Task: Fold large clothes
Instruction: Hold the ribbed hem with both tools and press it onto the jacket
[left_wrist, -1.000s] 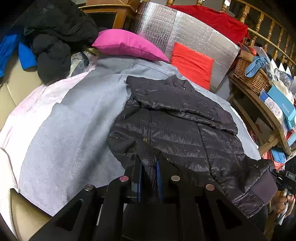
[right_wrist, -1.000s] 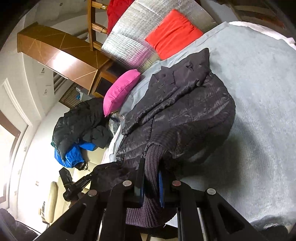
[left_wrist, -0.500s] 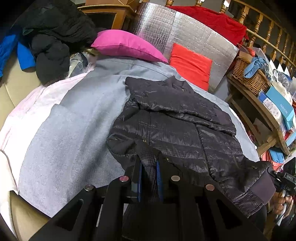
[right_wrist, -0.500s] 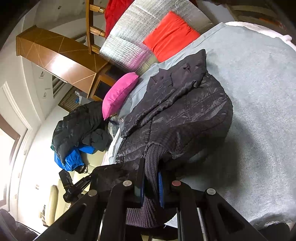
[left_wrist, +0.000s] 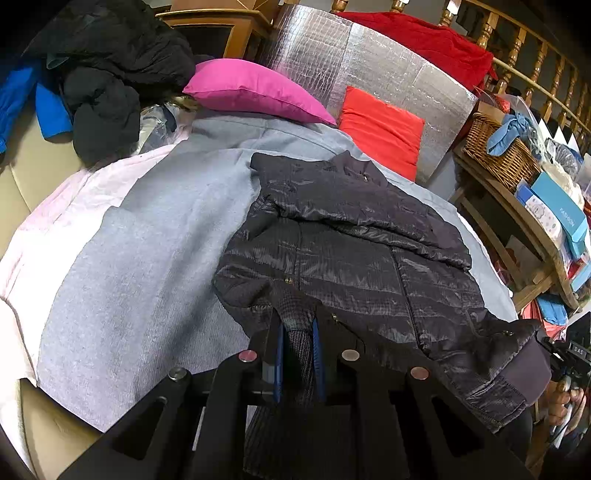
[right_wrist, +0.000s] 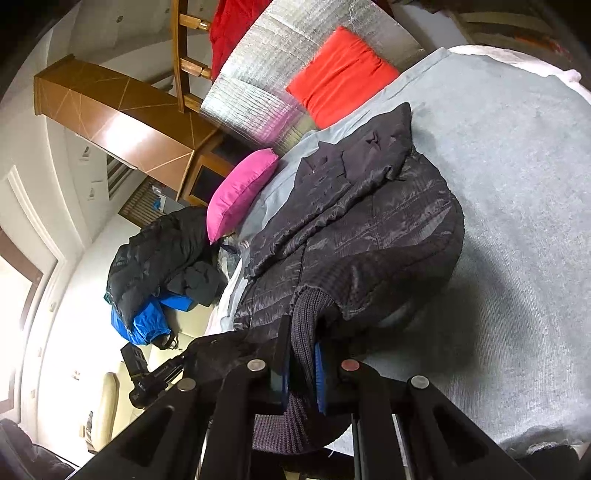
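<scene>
Hand-held grippers — left (left_wrist: 298, 345), right (right_wrist: 302, 369) — pinch jacket (left_wrist: 354, 254) hem; pink pillow (left_wrist: 255, 92), red cushion (left_wrist: 380, 129) beyond.

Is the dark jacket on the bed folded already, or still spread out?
Partly folded: one sleeve of the dark quilted jacket lies across its chest; both claws grip its ribbed hem.

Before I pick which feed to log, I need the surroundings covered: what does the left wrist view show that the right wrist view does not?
Only the left wrist view shows the wicker basket and the cluttered wooden shelf. Only the right wrist view shows the white wall and the wooden cabinet's top. Both show the dark quilted jacket, its ribbed hem clamped in each tongs, the pink pillow and the red cushion.
</scene>
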